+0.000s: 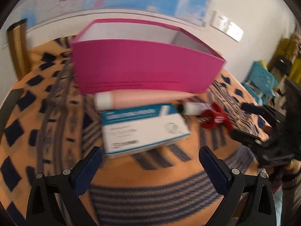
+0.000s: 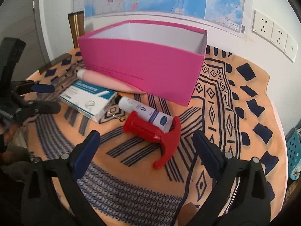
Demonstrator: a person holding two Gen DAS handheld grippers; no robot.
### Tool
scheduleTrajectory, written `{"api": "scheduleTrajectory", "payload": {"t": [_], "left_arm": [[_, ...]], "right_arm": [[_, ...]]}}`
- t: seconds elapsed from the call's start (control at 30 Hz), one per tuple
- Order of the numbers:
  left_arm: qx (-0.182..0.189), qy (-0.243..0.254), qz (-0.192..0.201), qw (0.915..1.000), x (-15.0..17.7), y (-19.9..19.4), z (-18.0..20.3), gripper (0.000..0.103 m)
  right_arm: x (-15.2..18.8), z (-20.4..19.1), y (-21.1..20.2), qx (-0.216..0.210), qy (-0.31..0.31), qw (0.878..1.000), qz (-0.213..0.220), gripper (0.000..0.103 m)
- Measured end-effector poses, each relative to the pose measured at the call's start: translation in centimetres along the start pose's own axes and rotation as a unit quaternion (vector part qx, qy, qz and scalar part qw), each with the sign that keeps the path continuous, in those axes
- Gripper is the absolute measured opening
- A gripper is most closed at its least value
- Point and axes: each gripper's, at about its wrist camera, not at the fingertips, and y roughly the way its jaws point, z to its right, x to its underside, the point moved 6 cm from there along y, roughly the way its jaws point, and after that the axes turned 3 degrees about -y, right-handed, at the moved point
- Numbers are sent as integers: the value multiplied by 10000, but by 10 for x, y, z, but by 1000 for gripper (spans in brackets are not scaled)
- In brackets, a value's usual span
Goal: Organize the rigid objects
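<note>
Ahead of both sets of fingers, nothing looks packed yet: the pink box (image 2: 143, 64) stands open and what shows of its white interior is bare, though the floor of it is hidden behind the near wall.

Right gripper (image 2: 144, 141): jaws wide, nothing between them. Red plastic handle-shaped piece (image 2: 150, 131) lies just beyond the fingertips, roughly centred between them. White tube with the "9" print (image 2: 144, 113) lies beyond that, its far end touching or tucked against the red piece's hook. A small chain (image 2: 116, 115) sits beside the tube.

Left gripper (image 1: 150, 156): jaws also wide and empty. White-and-teal carton (image 1: 143, 128) sits just past the fingertips, nearer the left finger. Pale pink tube (image 1: 139, 98) lies behind the carton, against the box's near wall. This view is motion-blurred, so contact between tube and box is my reading, not certain.

All four items are on the patterned orange cloth (image 2: 225, 113), outside the box.

Judgement: task at the start. Remaining: carton, pink tube, white tube, red piece, all to go into the box. Each gripper seems lined up for its nearest item; no grasp made yet.
</note>
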Motion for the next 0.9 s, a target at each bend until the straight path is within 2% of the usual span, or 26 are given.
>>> {"api": "scheduleTrajectory", "payload": {"t": [0.17, 0.23, 0.37, 0.43, 0.57, 0.63, 0.73, 0.8, 0.9], "left_arm": [[266, 475, -18, 9985, -6, 17, 39, 103], [621, 648, 51, 9960, -14, 20, 58, 103], [967, 771, 58, 9923, -30, 29, 77, 103], [1207, 787, -9, 9896, -37, 35, 86, 95], [1289, 884, -354, 9871, -38, 53, 96, 73], [1229, 884, -506, 9872, -35, 61, 94, 67], [1453, 675, -825, 9836, -31, 74, 93, 62], [1400, 672, -935, 9834, -28, 80, 94, 54], [1346, 725, -928, 9839, -26, 80, 96, 54]], "right_arm": [[8, 13, 19, 71, 153, 9995, -254, 98], [14, 16, 22, 49, 211, 9993, -318, 93], [25, 24, 29, 132, 276, 9979, -577, 59], [26, 28, 29, 115, 341, 9977, -569, 55], [24, 26, 30, 65, 277, 9979, -588, 44], [23, 27, 31, 35, 295, 9977, -611, 43], [22, 31, 31, -93, 512, 9970, -572, 43], [22, 34, 31, -149, 659, 9960, -580, 43], [22, 35, 31, -108, 712, 9955, -615, 39]]}}
